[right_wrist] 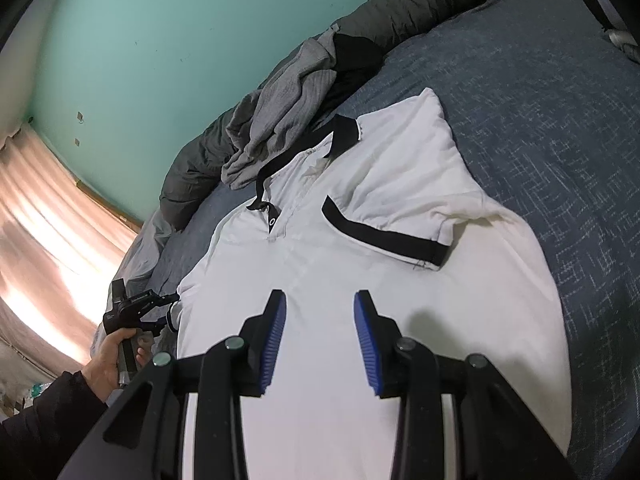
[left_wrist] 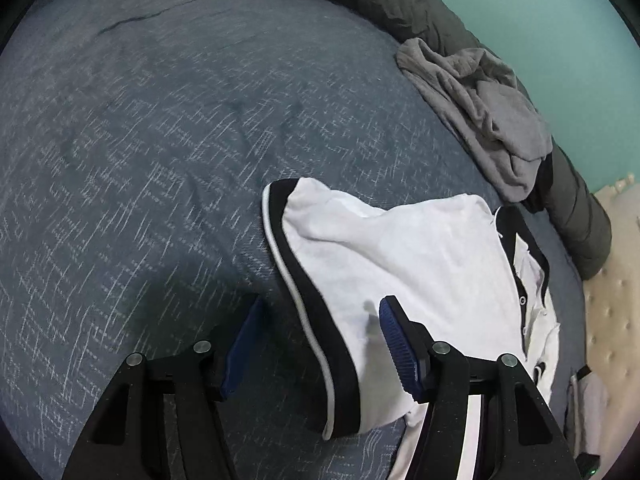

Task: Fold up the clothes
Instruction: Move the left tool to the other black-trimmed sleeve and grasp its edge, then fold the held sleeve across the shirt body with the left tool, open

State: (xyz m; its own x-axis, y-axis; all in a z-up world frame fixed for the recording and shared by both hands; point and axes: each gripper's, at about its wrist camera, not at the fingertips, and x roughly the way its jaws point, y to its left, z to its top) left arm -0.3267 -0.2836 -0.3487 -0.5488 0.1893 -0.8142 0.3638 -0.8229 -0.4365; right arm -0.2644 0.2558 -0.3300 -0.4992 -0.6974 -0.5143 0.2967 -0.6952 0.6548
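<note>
A white polo shirt [right_wrist: 360,320] with black collar and cuffs lies face up on the blue-grey bed cover [right_wrist: 560,100]. One sleeve [right_wrist: 400,200] is folded across its chest. My right gripper [right_wrist: 320,340] hovers open just above the shirt's body, with nothing pinched between its blue pads. In the left wrist view the other sleeve [left_wrist: 380,248] lies on the bed, and its black cuff [left_wrist: 316,320] runs between the wide-apart fingers of my left gripper [left_wrist: 320,344]. The pads do not press on it. The right wrist view shows that left gripper [right_wrist: 136,308] in a hand at the shirt's edge.
A crumpled grey garment [left_wrist: 480,120] [right_wrist: 280,128] lies beside the collar, against a rolled dark duvet [left_wrist: 400,8] [right_wrist: 400,4] along the teal wall. A cream padded surface [left_wrist: 612,320] borders the bed. Bare bed cover [left_wrist: 160,160] spreads left of the sleeve. A lit curtain [right_wrist: 48,240] hangs beyond.
</note>
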